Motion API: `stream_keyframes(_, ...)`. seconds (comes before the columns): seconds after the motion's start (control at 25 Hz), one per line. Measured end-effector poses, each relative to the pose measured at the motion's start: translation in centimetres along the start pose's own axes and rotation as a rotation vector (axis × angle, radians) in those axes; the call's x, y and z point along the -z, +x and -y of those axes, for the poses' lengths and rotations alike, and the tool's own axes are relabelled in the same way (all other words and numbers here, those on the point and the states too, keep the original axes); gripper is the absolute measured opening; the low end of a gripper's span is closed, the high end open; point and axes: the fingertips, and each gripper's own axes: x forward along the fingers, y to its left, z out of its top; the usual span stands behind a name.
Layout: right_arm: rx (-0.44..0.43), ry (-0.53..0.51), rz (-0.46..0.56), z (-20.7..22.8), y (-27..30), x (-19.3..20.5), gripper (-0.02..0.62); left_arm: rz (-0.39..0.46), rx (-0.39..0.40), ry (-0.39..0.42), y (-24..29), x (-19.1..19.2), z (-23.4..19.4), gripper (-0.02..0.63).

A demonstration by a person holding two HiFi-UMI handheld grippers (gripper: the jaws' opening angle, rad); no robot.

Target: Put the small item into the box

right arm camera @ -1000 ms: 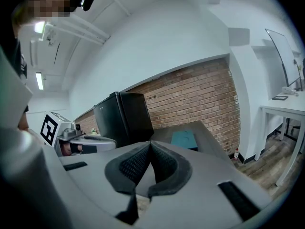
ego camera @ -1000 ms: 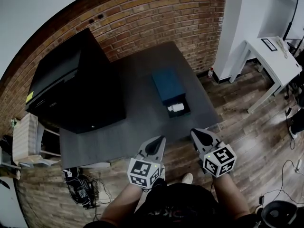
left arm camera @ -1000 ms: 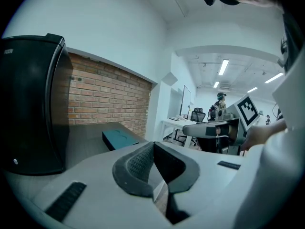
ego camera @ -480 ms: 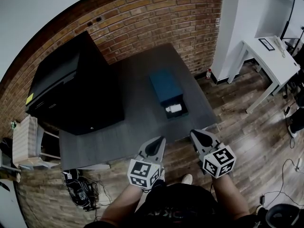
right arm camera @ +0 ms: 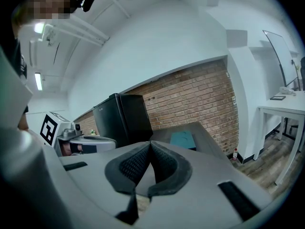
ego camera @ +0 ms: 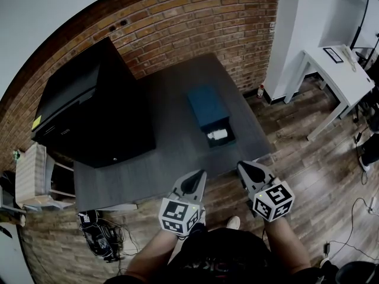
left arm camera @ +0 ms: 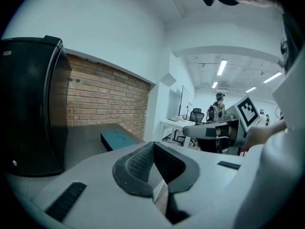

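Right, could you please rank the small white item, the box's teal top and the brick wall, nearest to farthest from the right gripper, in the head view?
1. Small white item: nearest, ahead and to the left of the right gripper.
2. Teal top: directly behind the item.
3. Brick wall: farthest, at the back.

An office: a monitor (ego camera: 372, 22), swivel chairs (left arm camera: 196, 114), ceiling strip lights (left arm camera: 222, 67), a brick wall (ego camera: 195, 16), wood floor (ego camera: 308, 152), loose cables (ego camera: 362, 209).
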Motion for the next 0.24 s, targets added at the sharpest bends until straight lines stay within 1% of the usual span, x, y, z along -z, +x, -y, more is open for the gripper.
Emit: stream_keyframes(0.24, 0.0, 0.002, -0.001, 0.03, 0.28, -0.22, 0.018, 0.002, 0.0, -0.001, 0.09, -0.33, -0.27, 0.034)
